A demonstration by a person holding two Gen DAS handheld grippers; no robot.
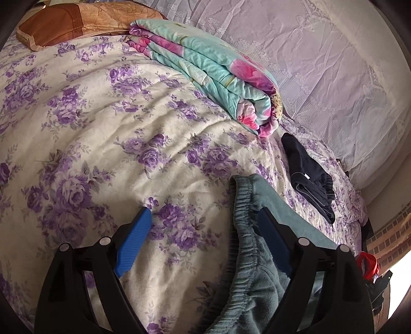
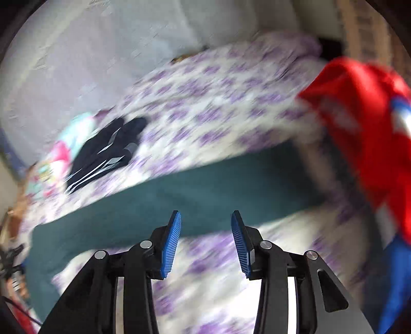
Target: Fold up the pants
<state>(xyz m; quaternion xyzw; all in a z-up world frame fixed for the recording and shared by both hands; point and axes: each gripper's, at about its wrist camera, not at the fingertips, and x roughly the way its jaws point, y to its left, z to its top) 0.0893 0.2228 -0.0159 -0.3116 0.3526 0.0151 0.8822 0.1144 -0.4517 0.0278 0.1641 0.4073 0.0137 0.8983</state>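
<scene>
Teal fleece pants (image 1: 253, 246) lie on a bed with a purple-flowered cover (image 1: 102, 144). In the left wrist view their elastic waistband (image 1: 241, 205) sits between the fingers of my left gripper (image 1: 205, 221), which is wide open with its right finger resting over the teal cloth. In the blurred right wrist view a long teal leg (image 2: 205, 185) stretches across the bed just ahead of my right gripper (image 2: 205, 218), which is open and empty above the cover.
A folded floral quilt (image 1: 205, 66) and a brown pillow (image 1: 72, 20) lie at the head of the bed. Folded dark navy pants (image 1: 308, 174) lie near the wall, also seen in the right wrist view (image 2: 108, 151). A red and blue garment (image 2: 364, 144) lies at the right.
</scene>
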